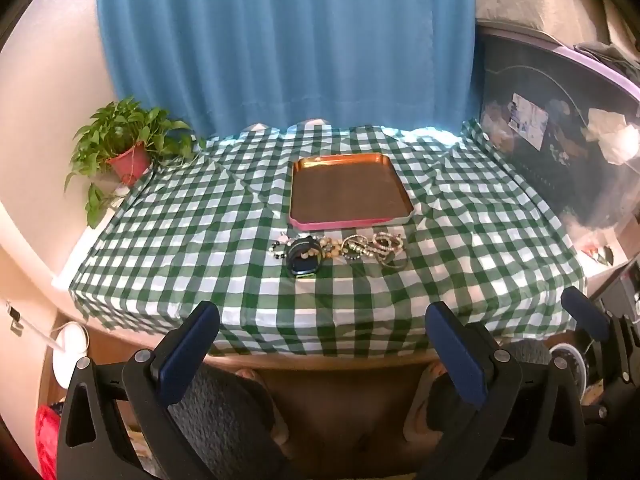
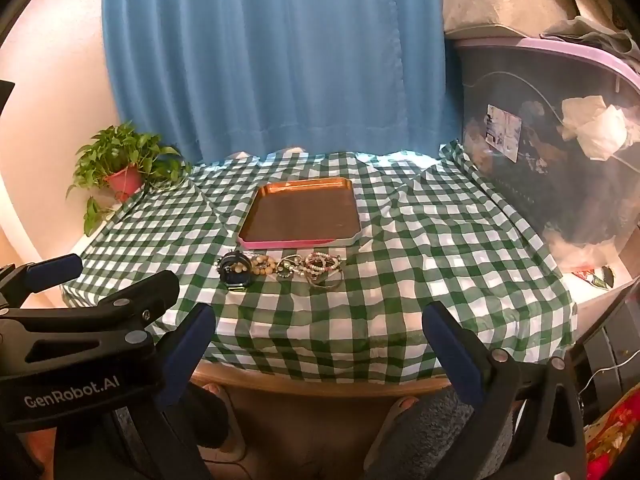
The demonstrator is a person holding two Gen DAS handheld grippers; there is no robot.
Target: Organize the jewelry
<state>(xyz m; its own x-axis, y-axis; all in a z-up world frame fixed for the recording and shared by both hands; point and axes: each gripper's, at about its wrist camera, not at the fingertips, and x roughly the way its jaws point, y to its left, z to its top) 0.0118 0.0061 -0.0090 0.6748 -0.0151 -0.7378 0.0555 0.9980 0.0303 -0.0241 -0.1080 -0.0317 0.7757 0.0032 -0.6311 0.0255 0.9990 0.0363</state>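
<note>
left gripper (image 1: pixel 322 332): jaws spread wide, nothing between them; held off the near edge of the worktop, tilted down toward it. Blue pads (image 1: pixel 188 350) face inward.
right gripper (image 2: pixel 320 334): jaws spread wide too, holding nothing; also off the near edge, just right of the left gripper, whose black body fills the lower left of the right wrist view.
worktop (image 1: pixel 460 280): covered by a green-and-white checked cloth, creased, hanging over the near edge.
jewelry (image 1: pixel 340 250): one row running left to right, near the middle of the cloth, well apart from both grippers. Pieces touch or overlap.
row detail: dark watch-like band (image 1: pixel 305 261) at left with a beaded bracelet (image 1: pixel 280 247) just left of it; tan bead bracelets (image 1: pixel 334 248) mid-row; more bangles and bead loops (image 1: pixel 386 246) at right. Exact piece count cannot be told.
tray (image 1: pixel 348 222): copper-coloured inside, pink near rim, rectangular, lying flat just beyond the jewelry row. Holds nothing.
potted plant (image 1: pixel 128 148): pink pot, far left corner, beside the cloth edge.
curtain (image 1: pixel 280 40): blue, behind the far edge.
storage bin (image 1: pixel 552 132): dark, purple rim, on the right side.
below the worktop: person's feet in slippers (image 2: pixel 216 408) on the floor.
</note>
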